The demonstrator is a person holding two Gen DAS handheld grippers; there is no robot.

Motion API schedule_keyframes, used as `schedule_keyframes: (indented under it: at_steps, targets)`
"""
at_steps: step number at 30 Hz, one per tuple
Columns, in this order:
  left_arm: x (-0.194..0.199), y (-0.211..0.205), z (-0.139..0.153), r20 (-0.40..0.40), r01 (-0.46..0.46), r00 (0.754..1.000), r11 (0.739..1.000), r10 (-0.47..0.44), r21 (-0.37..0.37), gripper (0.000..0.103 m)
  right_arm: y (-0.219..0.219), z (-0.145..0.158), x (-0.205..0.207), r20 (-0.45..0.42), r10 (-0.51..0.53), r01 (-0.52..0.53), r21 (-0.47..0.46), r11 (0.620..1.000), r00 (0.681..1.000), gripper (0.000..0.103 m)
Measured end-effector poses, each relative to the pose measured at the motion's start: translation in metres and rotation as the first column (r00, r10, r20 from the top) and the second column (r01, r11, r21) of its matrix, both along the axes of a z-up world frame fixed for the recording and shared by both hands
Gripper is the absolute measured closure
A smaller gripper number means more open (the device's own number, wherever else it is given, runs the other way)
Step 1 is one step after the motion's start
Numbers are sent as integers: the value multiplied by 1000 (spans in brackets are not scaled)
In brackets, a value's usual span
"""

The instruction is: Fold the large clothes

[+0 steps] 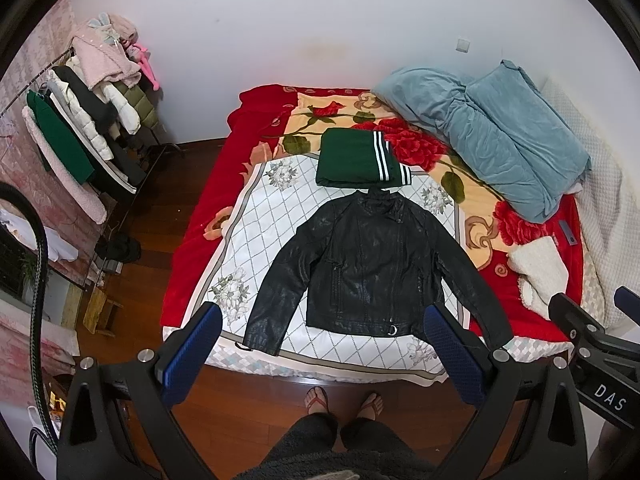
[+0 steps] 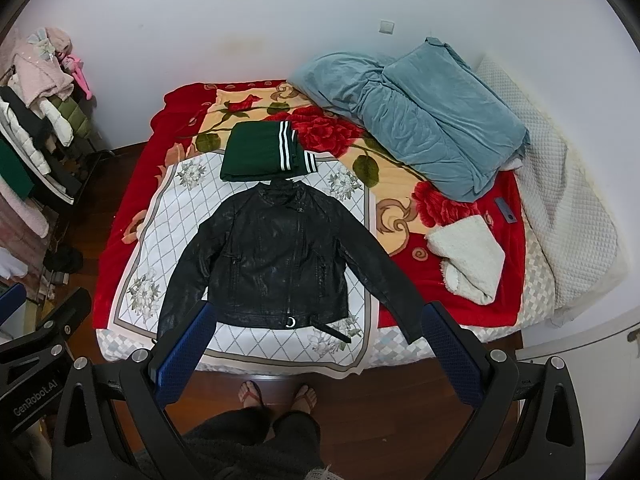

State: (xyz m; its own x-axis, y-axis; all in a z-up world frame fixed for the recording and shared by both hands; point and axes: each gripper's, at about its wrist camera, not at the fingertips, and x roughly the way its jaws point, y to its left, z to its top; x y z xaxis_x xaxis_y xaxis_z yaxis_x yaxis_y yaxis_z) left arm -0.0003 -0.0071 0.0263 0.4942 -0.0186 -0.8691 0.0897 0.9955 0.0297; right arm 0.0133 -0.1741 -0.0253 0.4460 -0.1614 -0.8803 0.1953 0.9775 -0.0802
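The black jacket (image 1: 360, 264) lies flat on a white sheet (image 1: 256, 240) at the near end of the bed (image 1: 192, 248), front side up, collar to the wall and both sleeves spread outward and down. The left hand-held gripper (image 1: 322, 354) hangs above the near edge of the bed, its blue fingers (image 1: 192, 354) spread wide and holding nothing; in its view the jacket hem sits between the two fingers and a little beyond them, and it does not touch them. The right hand-held gripper (image 2: 318, 352) is also spread wide and empty, and in its view the hem and the belt strap (image 2: 336, 332) lie between its fingers, with the right sleeve cuff (image 2: 412, 330) just beside the right finger. A folded green garment (image 1: 360, 158) with white stripes lies just behind the collar, touching or nearly touching it. A blue blanket (image 1: 500, 136) is heaped at the far right of the bed, and a white towel (image 1: 540, 272) lies near the right sleeve. The sheet is bare to the left of the jacket and in front of the hem. The person's feet (image 1: 340, 400) stand on the wood floor (image 1: 168, 216) close to the bed edge. A clothes rack (image 1: 80, 128) stands at the left, well apart from the bed.
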Motion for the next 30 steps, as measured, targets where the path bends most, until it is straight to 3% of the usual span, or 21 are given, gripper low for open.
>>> schedule_keyframes:
  at_steps: [30]
  targets:
    - [-3, 0, 0, 4, -1, 1000, 1000, 1, -5, 0, -4, 7, 1, 4, 3, -3, 0, 1000, 1000, 0]
